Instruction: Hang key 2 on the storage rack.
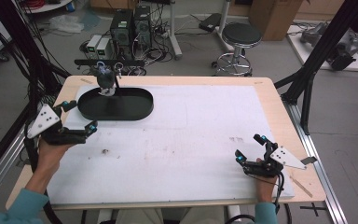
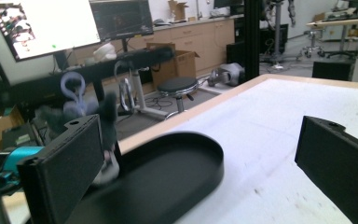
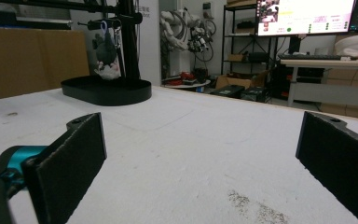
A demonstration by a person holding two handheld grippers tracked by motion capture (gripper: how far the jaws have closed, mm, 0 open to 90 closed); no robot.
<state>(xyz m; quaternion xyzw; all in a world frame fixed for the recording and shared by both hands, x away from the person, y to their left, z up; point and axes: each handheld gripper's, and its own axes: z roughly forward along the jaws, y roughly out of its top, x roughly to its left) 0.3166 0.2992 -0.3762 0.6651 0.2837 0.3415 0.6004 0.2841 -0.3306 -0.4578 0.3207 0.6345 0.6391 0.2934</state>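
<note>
Where the white foam mat (image 1: 182, 140) covers the wooden table (image 1: 270, 93), the largest item on it is a black oval plastic tray (image 1: 116, 105) at the far left. A slim black metal stand (image 1: 117, 70) rises from the tray's rear edge, its crossbar running above the tray. From this crossbar hangs a small dark grey plush toy with a pale underside and a lilac plastic clip (image 1: 105, 78); the toy dangles just above the tray's back rim, and whether it touches the tray cannot be told. The left gripper (image 1: 77, 120) sits just beside the tray's near-left rim, jaws spread wide with nothing between them; in the left gripper view the tray (image 2: 177, 168) and the toy (image 2: 81, 109) lie directly ahead of its jaws. The right gripper (image 1: 249, 149) rests at the mat's near right corner, well apart from the tray, jaws likewise spread and empty. In the right gripper view the tray (image 3: 107, 91) and the toy (image 3: 106, 53) appear far off.
</note>
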